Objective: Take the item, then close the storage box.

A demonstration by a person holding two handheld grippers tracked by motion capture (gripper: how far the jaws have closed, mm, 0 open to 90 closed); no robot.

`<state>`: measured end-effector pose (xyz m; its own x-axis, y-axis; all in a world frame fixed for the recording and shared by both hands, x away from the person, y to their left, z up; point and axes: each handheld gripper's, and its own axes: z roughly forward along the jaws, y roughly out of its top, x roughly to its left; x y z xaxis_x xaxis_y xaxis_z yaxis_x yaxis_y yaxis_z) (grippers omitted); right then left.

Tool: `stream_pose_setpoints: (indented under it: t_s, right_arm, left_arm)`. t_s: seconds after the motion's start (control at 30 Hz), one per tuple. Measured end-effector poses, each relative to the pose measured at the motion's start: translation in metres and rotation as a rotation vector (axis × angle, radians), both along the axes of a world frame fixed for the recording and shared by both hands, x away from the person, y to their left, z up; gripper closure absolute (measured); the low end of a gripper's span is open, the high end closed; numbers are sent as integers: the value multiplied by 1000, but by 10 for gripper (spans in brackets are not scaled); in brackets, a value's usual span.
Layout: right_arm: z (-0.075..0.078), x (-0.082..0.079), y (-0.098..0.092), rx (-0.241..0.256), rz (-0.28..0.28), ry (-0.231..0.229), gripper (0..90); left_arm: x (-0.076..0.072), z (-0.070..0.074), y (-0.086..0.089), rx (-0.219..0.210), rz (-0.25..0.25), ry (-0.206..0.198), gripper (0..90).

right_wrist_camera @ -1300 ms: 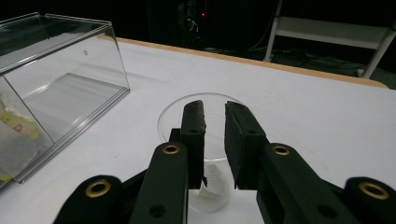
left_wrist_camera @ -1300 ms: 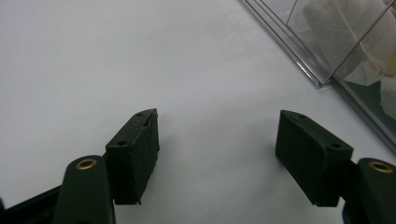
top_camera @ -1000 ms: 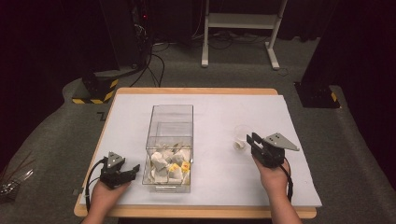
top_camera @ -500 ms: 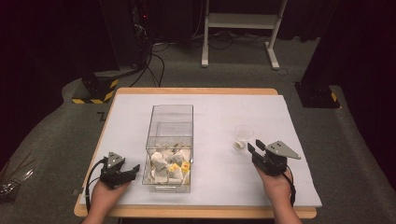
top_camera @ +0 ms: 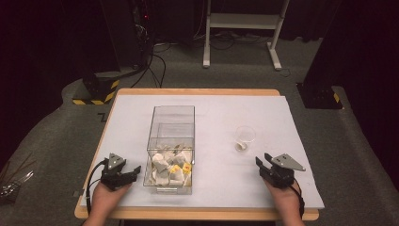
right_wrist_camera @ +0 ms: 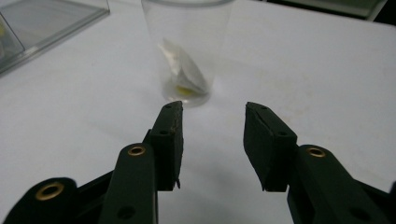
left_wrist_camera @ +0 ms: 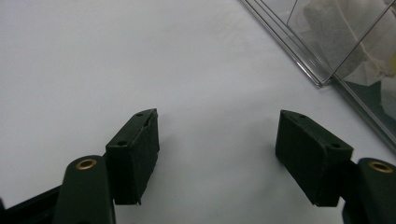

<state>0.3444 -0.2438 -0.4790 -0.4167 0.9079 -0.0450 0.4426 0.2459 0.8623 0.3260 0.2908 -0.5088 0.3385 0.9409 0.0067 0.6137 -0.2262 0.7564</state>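
now clear plastic cup [right_wrist_camera: 187, 46] upright, white sachet inside; both grippers' fingers released, empty.

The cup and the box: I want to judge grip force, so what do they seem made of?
The cup looks like thin clear plastic: the tea bag inside shows through its wall. The box looks like rigid clear acrylic, glossy, with straight, sharp edges.
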Motion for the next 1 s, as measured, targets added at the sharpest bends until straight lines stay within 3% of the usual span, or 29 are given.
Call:
stream_pose_setpoints:
  t_s: [0.23,0.43,0.7,1.0]
  right_arm:
    - [-14,5,5,-20,-3,81,544]
    - [-21,9,10,-56,-1,112,543]
    - [-22,12,10,-58,-17,144,542]
    - [-22,14,11,-58,-21,167,536]
  left_arm:
    - [0,0,0,0,4,-3,315]
    - [0,0,0,1,-1,-2,324]
    - [-4,2,0,3,-15,-13,336]
    - [-16,16,3,-77,-27,-77,335]
